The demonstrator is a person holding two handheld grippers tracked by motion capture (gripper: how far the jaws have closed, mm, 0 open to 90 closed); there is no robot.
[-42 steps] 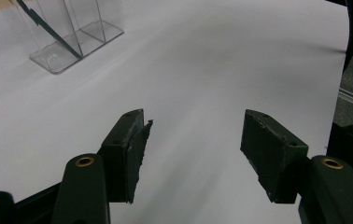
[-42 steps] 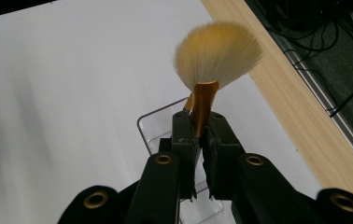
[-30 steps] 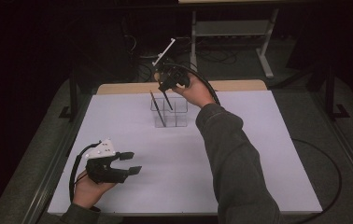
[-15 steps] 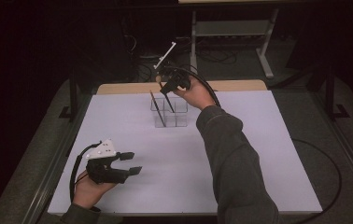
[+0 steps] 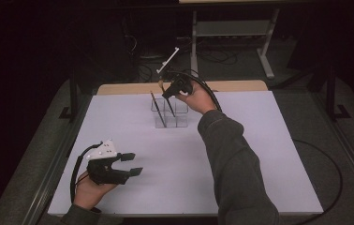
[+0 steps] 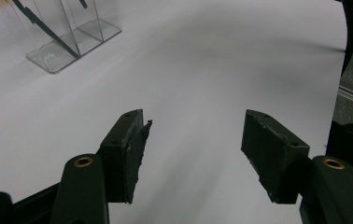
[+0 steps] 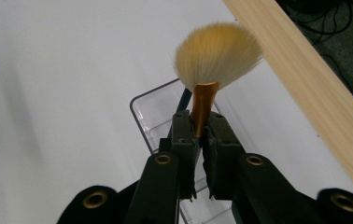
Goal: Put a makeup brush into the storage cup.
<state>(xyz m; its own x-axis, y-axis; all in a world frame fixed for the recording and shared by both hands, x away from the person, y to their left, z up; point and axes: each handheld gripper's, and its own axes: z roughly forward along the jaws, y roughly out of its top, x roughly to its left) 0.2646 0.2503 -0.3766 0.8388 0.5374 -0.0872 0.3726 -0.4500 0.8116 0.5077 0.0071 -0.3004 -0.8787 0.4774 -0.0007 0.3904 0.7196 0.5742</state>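
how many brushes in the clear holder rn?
2. One brush leans in the left compartment of the clear holder; the second brush is clamped in the right gripper, its handle down in the holder. Others may be hidden behind the hand.

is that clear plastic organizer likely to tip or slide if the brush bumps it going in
Probably yes. The clear organizer looks thin-walled and light, standing loose on the smooth white table, so it could slide. It is tall for its base, so a sideways push from the brush in the right gripper might tip it.
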